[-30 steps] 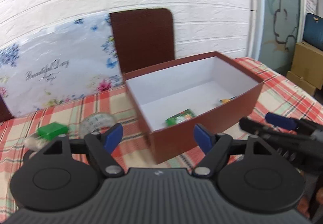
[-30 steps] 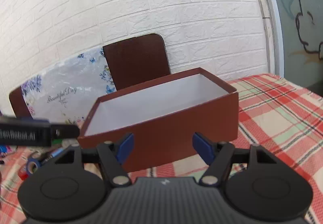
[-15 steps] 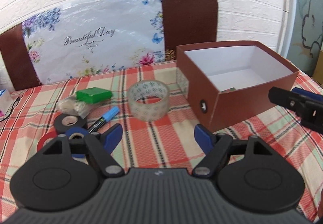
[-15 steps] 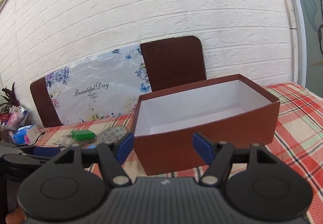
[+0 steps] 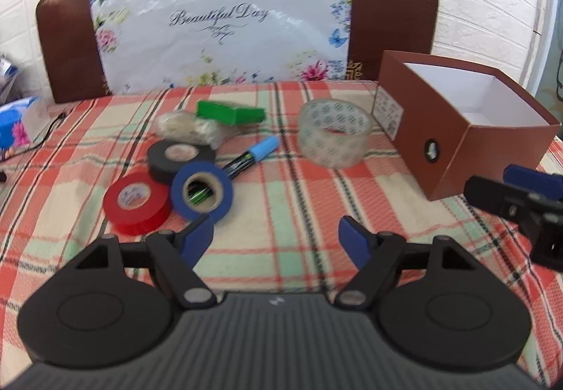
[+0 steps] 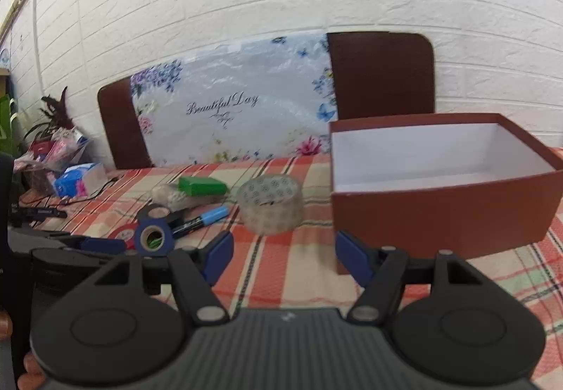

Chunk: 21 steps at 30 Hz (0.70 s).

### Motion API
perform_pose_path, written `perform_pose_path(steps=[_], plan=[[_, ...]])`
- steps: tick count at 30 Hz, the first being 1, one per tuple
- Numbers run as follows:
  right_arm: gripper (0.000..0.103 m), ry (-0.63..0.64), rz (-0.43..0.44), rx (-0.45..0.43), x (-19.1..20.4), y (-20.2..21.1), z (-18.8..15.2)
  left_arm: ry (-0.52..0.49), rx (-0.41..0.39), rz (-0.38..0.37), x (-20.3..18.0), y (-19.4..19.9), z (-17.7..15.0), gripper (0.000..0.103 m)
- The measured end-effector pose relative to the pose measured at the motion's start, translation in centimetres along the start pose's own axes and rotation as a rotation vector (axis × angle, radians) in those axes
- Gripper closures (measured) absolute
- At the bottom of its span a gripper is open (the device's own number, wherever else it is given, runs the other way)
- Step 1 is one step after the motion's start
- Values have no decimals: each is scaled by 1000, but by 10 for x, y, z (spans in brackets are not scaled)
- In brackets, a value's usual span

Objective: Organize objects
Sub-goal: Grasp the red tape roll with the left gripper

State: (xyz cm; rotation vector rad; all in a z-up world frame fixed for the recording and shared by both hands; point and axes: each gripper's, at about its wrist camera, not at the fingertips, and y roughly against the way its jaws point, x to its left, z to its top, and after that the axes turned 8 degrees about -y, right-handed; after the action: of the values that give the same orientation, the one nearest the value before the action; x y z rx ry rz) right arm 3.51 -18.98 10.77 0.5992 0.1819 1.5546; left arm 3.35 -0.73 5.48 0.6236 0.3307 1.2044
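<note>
On the plaid tablecloth lie a red tape roll (image 5: 135, 203), a blue tape roll (image 5: 202, 191), a black tape roll (image 5: 181, 155), a blue-capped marker (image 5: 251, 156), a green box (image 5: 228, 112), a crumpled clear bag (image 5: 186, 127) and a large clear tape roll (image 5: 334, 138). The open brown box (image 5: 468, 129) stands at the right. My left gripper (image 5: 276, 238) hovers open and empty just short of the blue roll. My right gripper (image 6: 283, 251) is open and empty too, before the box (image 6: 440, 210) and the clear roll (image 6: 271, 208).
A floral "Beautiful Day" board (image 5: 221, 24) leans on brown chair backs (image 5: 390, 20) by a white brick wall. A tissue pack (image 5: 17, 122) and a black cable (image 5: 42, 140) sit at the far left. The right gripper's fingers (image 5: 517, 203) show at the left view's right edge.
Both views have swung left, away from the brown box and onto the heap of tape rolls. The left gripper has come lower and nearer to the rolls. Both sets of jaws keep their width.
</note>
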Motion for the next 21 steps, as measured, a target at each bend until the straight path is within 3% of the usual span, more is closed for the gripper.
perform_pose_path(steps=[3,8,10,12,15,19,21], plan=[[36,50,30,48,17,-9,-16,41,-21,14,34,3,-15,23],[36,104,63,132,33,-25,-35,161,-17,126,114,-6,-19,31],[36,114,68,149,36,-27,-40,230,8,130,143,-17,-15,31],[36,118,66,163,38,-32,-42,287,39,79,160,-31,-12,31],[36,122,61,179,38,-38,-40,251,89,95,159,-56,-7,40],[36,127,49,178,38,-39,-38,143,103,124,149,-81,-6,40],[36,125,43,182,36,-39,-38,133,101,90,146,-80,-5,65]])
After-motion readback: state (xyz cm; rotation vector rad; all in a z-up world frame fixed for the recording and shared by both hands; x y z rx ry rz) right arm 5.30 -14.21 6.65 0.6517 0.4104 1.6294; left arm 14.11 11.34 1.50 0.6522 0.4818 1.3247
